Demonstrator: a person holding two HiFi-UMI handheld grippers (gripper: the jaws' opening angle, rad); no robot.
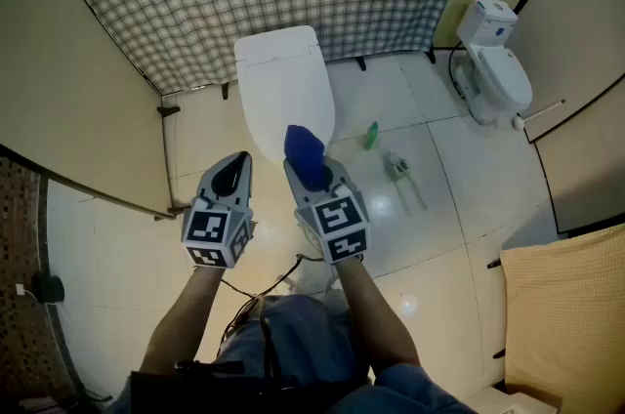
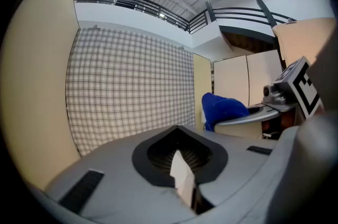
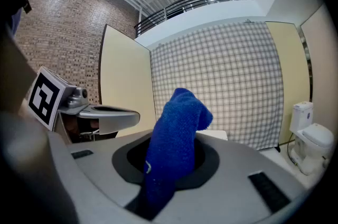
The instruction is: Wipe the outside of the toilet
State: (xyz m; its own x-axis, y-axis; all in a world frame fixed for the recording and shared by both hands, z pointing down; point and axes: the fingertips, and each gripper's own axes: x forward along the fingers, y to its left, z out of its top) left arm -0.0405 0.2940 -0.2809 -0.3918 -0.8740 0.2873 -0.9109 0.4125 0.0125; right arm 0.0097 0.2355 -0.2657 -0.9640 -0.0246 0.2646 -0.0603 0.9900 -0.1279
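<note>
The white toilet point(image 1: 283, 90) stands with its lid down against the checked wall, just ahead of both grippers. My right gripper point(image 1: 311, 170) is shut on a blue cloth point(image 1: 305, 153), which sticks up from the jaws and hangs over the toilet's front rim. In the right gripper view the cloth point(image 3: 177, 136) fills the middle, with a strip of the toilet point(image 3: 215, 135) behind it. My left gripper point(image 1: 231, 176) is held left of the bowl's front, jaws together. A thin white sliver point(image 2: 182, 178) shows in their seam; I cannot tell what it is.
A green bottle point(image 1: 372, 135) and a brush point(image 1: 402, 176) lie on the tiled floor right of the toilet. A second white toilet point(image 1: 498, 70) stands at the far right beside a partition. A beige panel point(image 1: 78, 80) closes the left side. A yellow cushion point(image 1: 566, 305) is at lower right.
</note>
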